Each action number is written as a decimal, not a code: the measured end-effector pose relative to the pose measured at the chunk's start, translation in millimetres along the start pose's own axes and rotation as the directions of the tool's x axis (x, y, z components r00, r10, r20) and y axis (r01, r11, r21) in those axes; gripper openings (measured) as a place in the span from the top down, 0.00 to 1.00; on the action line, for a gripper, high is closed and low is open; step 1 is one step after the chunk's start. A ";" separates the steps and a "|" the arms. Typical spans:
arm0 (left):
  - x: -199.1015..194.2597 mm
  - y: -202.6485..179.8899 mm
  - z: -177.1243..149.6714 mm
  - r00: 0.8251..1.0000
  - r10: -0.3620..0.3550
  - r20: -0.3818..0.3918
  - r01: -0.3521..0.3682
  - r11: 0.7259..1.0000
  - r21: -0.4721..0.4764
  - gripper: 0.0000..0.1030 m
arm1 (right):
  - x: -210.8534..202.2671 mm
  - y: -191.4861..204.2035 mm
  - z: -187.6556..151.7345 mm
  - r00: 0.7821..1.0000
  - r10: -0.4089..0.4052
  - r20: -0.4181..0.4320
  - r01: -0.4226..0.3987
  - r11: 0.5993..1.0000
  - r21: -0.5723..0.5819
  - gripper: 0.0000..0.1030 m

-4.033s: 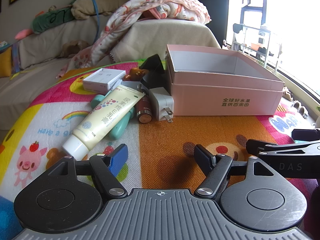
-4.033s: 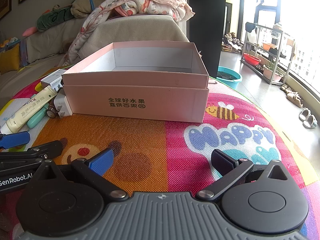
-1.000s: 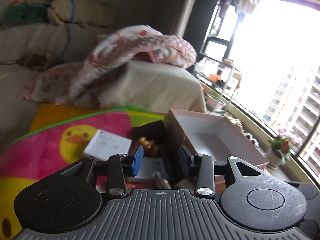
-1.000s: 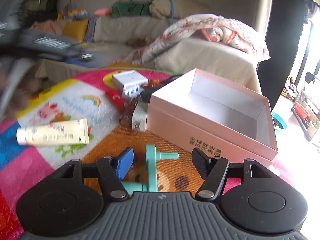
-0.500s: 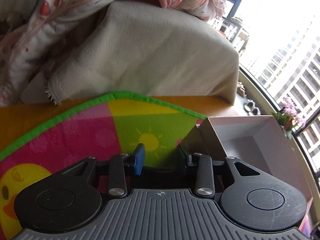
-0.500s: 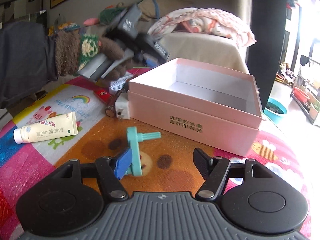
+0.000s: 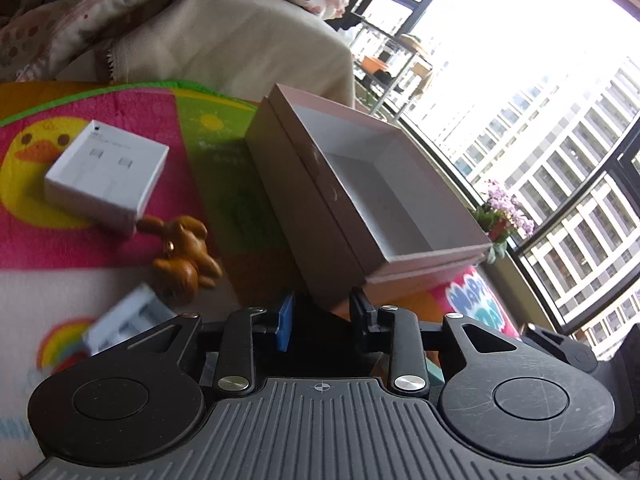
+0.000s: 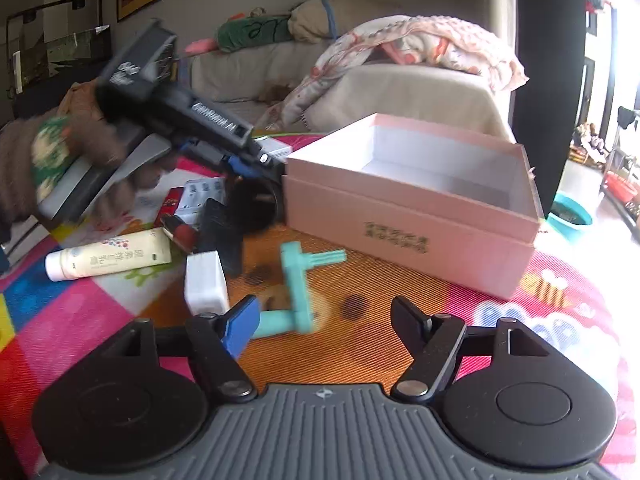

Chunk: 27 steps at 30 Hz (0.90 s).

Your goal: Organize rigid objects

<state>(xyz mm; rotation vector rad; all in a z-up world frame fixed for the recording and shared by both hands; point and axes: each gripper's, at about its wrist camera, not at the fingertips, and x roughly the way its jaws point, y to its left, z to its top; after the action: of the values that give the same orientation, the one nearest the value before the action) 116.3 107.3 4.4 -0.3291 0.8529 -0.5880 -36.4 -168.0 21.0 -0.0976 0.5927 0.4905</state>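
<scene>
At nine o'clock of the pink box (image 8: 408, 216), my left gripper (image 7: 322, 314) has just narrowed around something dark, though I cannot tell if it grips. My right gripper (image 8: 320, 320) has just been spreading, pads clear of the teal crank (image 8: 296, 280), which lies unboxed at seven o'clock.

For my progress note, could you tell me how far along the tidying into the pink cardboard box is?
Done: nothing; the pink cardboard box is empty. In hand: the left gripper, jaws just closing, is at a black object beside the box, grip unclear; the right gripper has jaws just opening, nothing clamped. Left: teal plastic crank, cream tube, white charger block, flat white carton, brown figurine, all outside it.
</scene>
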 end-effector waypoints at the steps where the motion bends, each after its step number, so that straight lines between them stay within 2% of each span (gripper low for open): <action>1: -8.0 -5.5 -6.5 1.000 0.009 0.010 -0.009 1.000 0.011 0.65 | -0.3 2.5 -1.1 1.000 -0.014 -0.001 0.014 1.000 -0.008 0.28; 5: -39.6 -47.2 -31.5 0.997 0.056 0.049 -0.061 0.992 0.109 0.65 | -1.6 4.8 -5.4 0.998 -0.055 -0.013 0.055 0.998 -0.020 0.26; 8: -46.6 -70.7 -57.4 0.993 0.117 0.011 -0.117 0.970 0.211 0.64 | -0.9 0.9 -5.9 0.997 -0.067 -0.023 0.068 0.998 0.004 0.25; 10: -45.4 -80.0 -72.5 0.979 0.205 0.009 -0.199 0.939 0.282 0.64 | 1.0 -1.4 -5.5 0.997 -0.073 -0.030 0.074 0.997 0.017 0.22; 12: -43.9 -81.2 -87.9 0.951 0.307 -0.016 -0.288 0.906 0.310 0.64 | 2.0 -2.4 -5.5 0.996 -0.076 -0.035 0.077 0.997 0.027 0.21; 13: -43.1 -78.2 -93.2 0.941 0.339 -0.017 -0.316 0.894 0.317 0.64 | 2.0 -2.9 -5.9 0.996 -0.078 -0.037 0.079 0.996 0.031 0.21; 14: -49.7 -76.4 -99.6 0.942 0.334 0.001 -0.318 0.895 0.315 0.66 | 1.5 -3.3 -6.7 0.996 -0.081 -0.037 0.082 0.996 0.034 0.21; 17: -58.4 -65.5 -96.0 0.941 0.337 0.033 -0.335 0.911 0.239 0.66 | 1.3 -3.8 -7.9 0.995 -0.087 -0.040 0.088 0.995 0.041 0.21; 18: -61.5 -60.3 -93.8 0.948 0.315 0.043 -0.317 0.928 0.195 0.66 | 1.2 -3.8 -7.7 0.995 -0.086 -0.040 0.088 0.995 0.043 0.21; 20: -65.5 -46.0 -87.8 0.971 0.235 0.052 -0.238 0.970 0.046 0.66 | 1.3 -4.0 -7.9 0.995 -0.087 -0.041 0.089 0.995 0.046 0.20; 22: -68.4 -34.7 -83.2 0.977 0.189 0.097 -0.181 0.980 -0.080 0.66 | 0.6 -3.7 -8.5 0.995 -0.090 -0.040 0.091 0.995 0.047 0.20; 25: -74.1 -31.1 -75.6 0.949 0.230 0.215 -0.189 0.962 -0.198 0.66 | 0.3 -3.6 -8.8 0.995 -0.090 -0.037 0.092 0.994 0.051 0.20; 27: -66.7 -32.1 -70.2 0.935 0.262 0.238 -0.204 0.949 -0.242 0.66 | 1.5 -4.1 -8.5 0.995 -0.089 -0.043 0.091 0.994 0.053 0.20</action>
<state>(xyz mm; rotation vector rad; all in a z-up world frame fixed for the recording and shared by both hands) 15.8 119.3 17.2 -0.4841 0.6809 -0.2208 -37.7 -172.9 12.9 -0.0815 0.6380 0.3848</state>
